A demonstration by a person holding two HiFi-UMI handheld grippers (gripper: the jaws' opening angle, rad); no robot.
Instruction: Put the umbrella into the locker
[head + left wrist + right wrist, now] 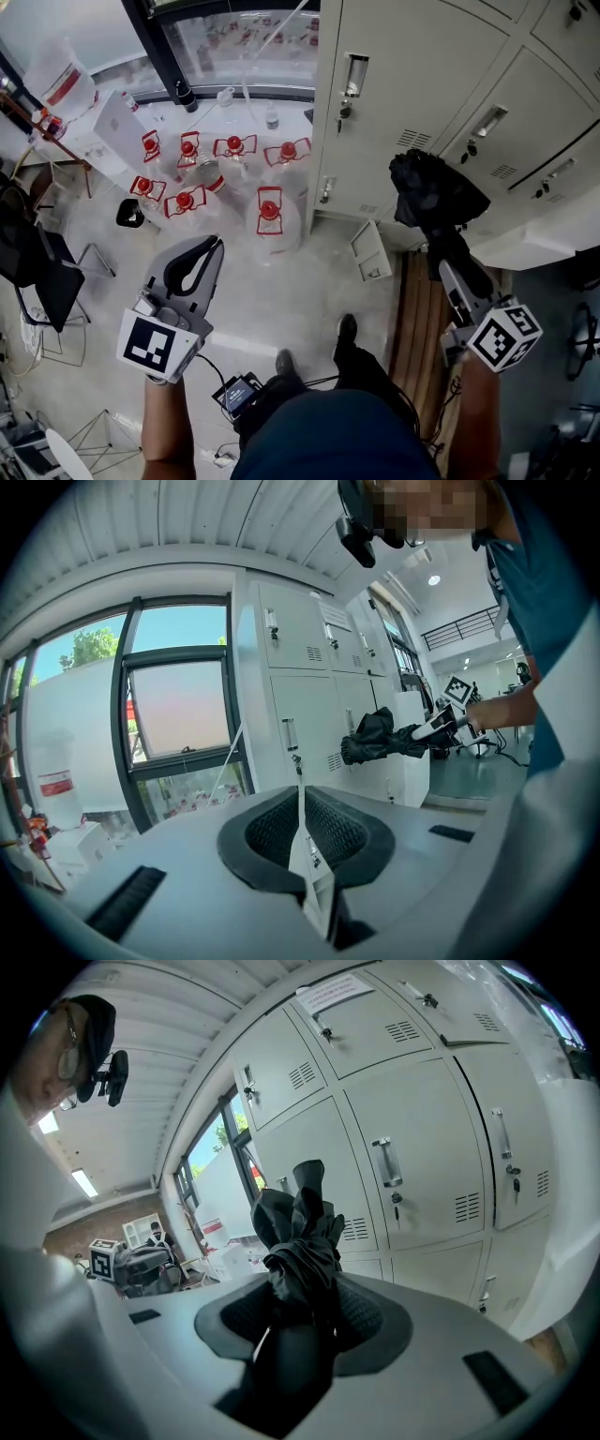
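My right gripper (442, 242) is shut on a folded black umbrella (433, 190), which sticks out ahead of the jaws toward the grey lockers (412, 84). In the right gripper view the umbrella (300, 1232) stands up between the pads (367, 1316), in front of closed locker doors (412, 1176). My left gripper (213, 246) hovers over the floor at the left, shut and empty. In the left gripper view its pads (272, 832) meet in a thin line, and the umbrella (375, 738) shows far off beside the lockers (300, 696).
Several clear water jugs with red caps (269, 211) stand on the floor by the window. A small low locker door (371, 251) hangs ajar. A wooden plank (412, 319) lies along the locker base. A black chair (37, 272) is at the left. My shoes (345, 330) are in the middle.
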